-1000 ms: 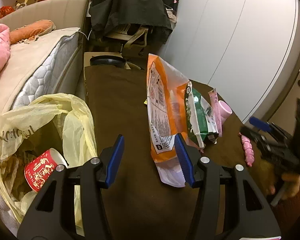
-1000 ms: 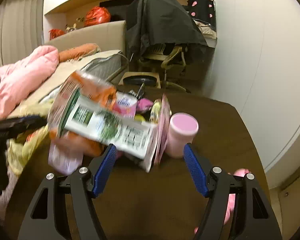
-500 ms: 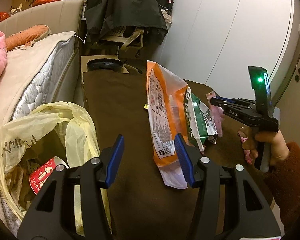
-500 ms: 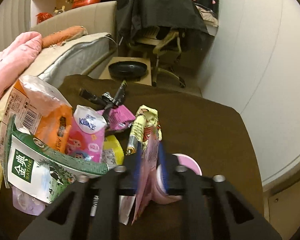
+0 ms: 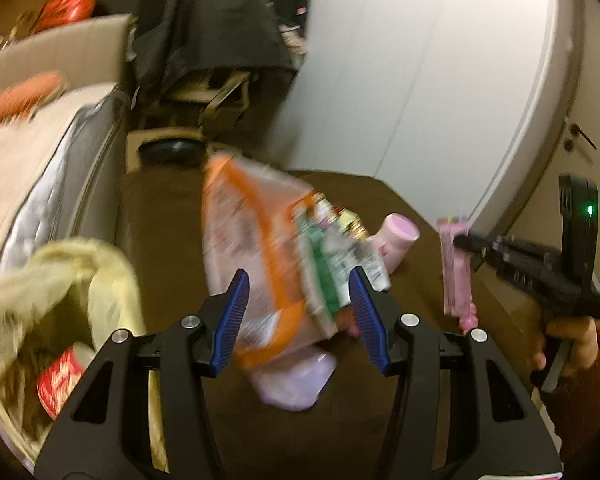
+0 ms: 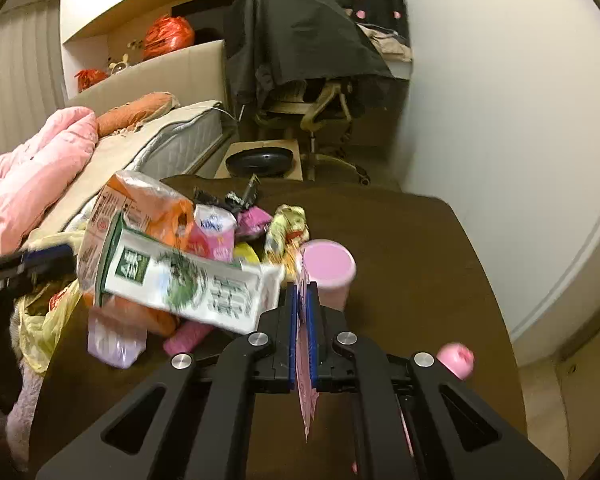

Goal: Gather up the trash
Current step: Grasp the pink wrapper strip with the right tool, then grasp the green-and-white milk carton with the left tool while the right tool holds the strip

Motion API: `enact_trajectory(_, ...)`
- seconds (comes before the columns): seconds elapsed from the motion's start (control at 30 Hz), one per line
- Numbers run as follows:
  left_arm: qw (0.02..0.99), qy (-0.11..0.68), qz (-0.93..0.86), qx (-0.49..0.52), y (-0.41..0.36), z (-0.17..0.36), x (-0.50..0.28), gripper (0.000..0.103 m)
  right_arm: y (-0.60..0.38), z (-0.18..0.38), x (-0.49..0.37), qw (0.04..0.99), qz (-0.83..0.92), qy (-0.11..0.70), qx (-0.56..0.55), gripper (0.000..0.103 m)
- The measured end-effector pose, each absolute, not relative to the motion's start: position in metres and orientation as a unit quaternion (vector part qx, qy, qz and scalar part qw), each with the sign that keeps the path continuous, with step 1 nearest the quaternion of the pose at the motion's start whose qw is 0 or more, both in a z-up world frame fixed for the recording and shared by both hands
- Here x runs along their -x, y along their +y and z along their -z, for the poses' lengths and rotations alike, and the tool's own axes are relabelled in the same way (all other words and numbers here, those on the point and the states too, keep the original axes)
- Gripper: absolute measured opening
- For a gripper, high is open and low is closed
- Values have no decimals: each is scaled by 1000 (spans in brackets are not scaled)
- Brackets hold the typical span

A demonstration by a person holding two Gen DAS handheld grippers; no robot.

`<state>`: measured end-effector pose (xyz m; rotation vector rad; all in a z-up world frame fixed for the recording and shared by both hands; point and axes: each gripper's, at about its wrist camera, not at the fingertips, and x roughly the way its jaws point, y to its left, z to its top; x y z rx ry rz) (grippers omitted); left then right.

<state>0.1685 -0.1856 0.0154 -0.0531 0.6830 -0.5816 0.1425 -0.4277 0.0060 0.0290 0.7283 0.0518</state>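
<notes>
Brown tabletop [image 6: 412, 240]: carries a heap of packaging at its left half.
Yellow plastic trash bag [image 5: 80, 280]: hangs open off the tabletop's left edge, beside the bed [image 6: 148, 144]; a red paper cup [image 5: 58, 376] lies inside.
Orange snack bag [image 5: 252, 240]: largest piece in the heap, blurred in the left view.
Green-and-white carton [image 6: 188, 284]: lies tilted across the orange snack bag.
Pink cup [image 6: 328, 268]: stands on the tabletop just right of the heap.
Pink wrapper [image 5: 454, 268]: thin flat sachet, lifted clear of the tabletop, hanging edge-down from the right hand-held gripper [image 6: 303, 300].
Right hand-held gripper: blue pads pressed together on the pink wrapper; a hand [image 5: 560, 340] in a rust sleeve holds its grip.
Left hand-held gripper [image 5: 298, 308]: fingers [image 5: 230, 320] apart, nothing clamped, hovering in front of the heap.
</notes>
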Motion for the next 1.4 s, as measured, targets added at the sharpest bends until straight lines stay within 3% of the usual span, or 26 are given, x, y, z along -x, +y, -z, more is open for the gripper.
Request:
enact_trajectory(0.17, 896, 311, 315, -45, -237, -33, -188, 50, -441, 7, -117, 930, -17, 366, -27, 6)
enact_trajectory(0.33, 881, 343, 311, -95, -268, -22, -213, 50, -448, 14, -99, 927, -22, 371, -42, 6)
enact_trajectory(0.6, 826, 435, 355, -50, -248, 13, -180, 50, -456, 20, -92, 927, -28, 369, -58, 6)
enact_trajectory(1.07, 847, 410, 320, -115, -288, 29, -179, 50, -465, 25, -78, 927, -29, 365, -79, 6)
enact_trajectory(1.27, 837, 446, 303, -90, -293, 48, -196, 50, -461, 25, -71, 929, -39, 361, -78, 6)
enact_trajectory(1.3, 838, 446, 303, -86, -291, 48, -195, 49, -461, 25, -72, 928, -40, 361, -77, 6)
enact_trajectory(1.4, 830, 454, 315, -72, -287, 44, -191, 31, -460, 23, -73, 928, -39, 362, -78, 6)
